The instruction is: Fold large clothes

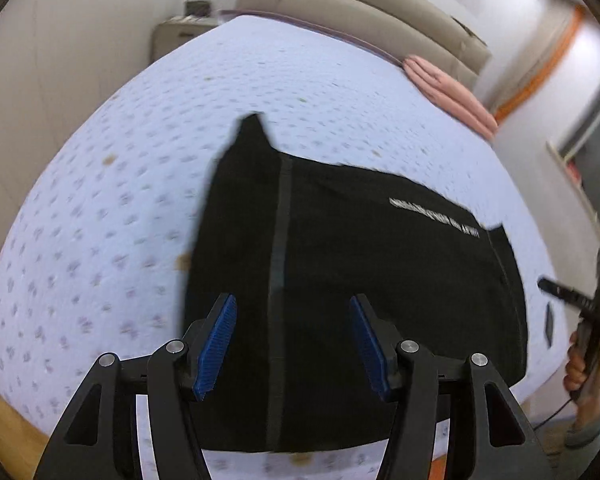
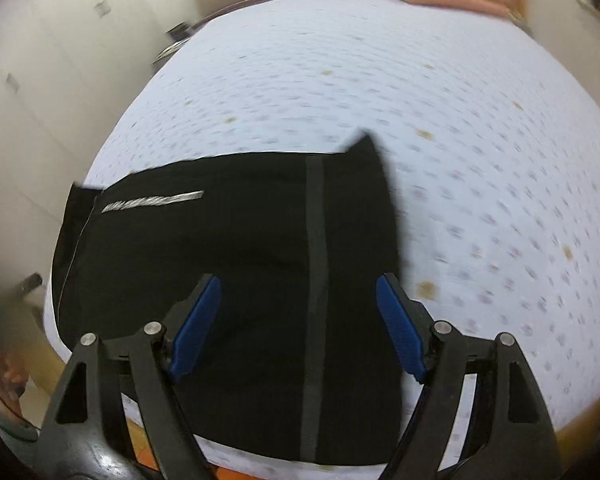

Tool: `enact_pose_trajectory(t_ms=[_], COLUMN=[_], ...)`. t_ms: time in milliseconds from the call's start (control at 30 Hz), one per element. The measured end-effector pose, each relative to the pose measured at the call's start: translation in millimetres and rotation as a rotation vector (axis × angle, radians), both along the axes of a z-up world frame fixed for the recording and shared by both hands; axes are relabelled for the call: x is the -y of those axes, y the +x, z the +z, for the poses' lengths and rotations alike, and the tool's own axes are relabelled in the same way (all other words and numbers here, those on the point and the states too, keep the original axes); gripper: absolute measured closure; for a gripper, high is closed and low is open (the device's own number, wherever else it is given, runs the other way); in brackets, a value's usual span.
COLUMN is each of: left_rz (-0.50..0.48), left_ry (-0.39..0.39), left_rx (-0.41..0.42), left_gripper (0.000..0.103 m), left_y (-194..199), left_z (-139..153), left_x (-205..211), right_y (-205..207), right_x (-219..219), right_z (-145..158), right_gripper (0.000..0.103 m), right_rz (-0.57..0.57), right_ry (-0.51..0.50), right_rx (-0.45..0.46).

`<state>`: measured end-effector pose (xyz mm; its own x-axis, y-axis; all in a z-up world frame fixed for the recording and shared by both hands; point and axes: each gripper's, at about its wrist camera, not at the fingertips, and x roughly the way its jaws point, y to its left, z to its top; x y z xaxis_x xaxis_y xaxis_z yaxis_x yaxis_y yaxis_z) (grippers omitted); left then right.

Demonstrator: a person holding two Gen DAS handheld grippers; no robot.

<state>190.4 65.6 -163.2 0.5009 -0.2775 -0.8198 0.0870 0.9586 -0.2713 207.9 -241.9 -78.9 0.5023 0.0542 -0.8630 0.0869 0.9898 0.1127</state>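
Left wrist view: the left hand-held gripper [image 1: 292, 344] stands open and empty above the black garment [image 1: 360, 280], which lies folded to a compact block on the bed [image 1: 100, 200] directly below. Matte knit, grey stripe [image 1: 278, 280], white print.

Right wrist view: the right hand-held gripper [image 2: 298, 324] is likewise open, nothing held. One corner peaks ahead; further folds likely remain.

Site: home bedroom | Evidence: wide bed [image 1: 260, 92] with pale patterned sheet; padded beige headboard [image 1: 360, 12] along the wall; folded pink blanket [image 1: 452, 96] near the headboard; small bedside cabinet [image 1: 172, 38] in the corner; plain white walls [image 2: 60, 80]; wooden floor [image 1: 4, 412].
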Motion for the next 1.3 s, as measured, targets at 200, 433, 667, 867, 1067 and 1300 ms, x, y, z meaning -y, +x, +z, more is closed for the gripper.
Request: enact_pose_trajectory(t_ms=[200, 433, 667, 867, 1067, 1300], left_rz=[-0.067, -0.051, -0.026, 0.015, 0.027, 0.059], left_ry=[0.172, 0.205, 0.249, 0.263, 0.3, 0.28], left_rx=[-0.047, -0.031, -0.04, -0.048, 0.036, 0.161], left_gripper=[0.042, 0.035, 0.035, 0.035, 0.035, 0.035], left_y=[16, 28, 12, -29, -63, -103], left_z=[-45, -64, -50, -30, 18, 97], left_x=[66, 61, 57, 41, 40, 47], right_y=[15, 41, 16, -37, -85, -116], right_x=[-12, -6, 8, 2, -18, -32], right_z=[-51, -93, -80, -62, -22, 44], right_gripper=[0.027, 0.023, 0.019, 0.016, 0.016, 0.015], right_rz=[0.015, -0.008, -0.028, -0.055, -0.053, -0.086], right_ry=[-0.072, -0.104, -0.054, -0.121, -0.181, -0.181], right_rx=[-0.052, -0.129, -0.109, -0.124, -0.063, 0.059])
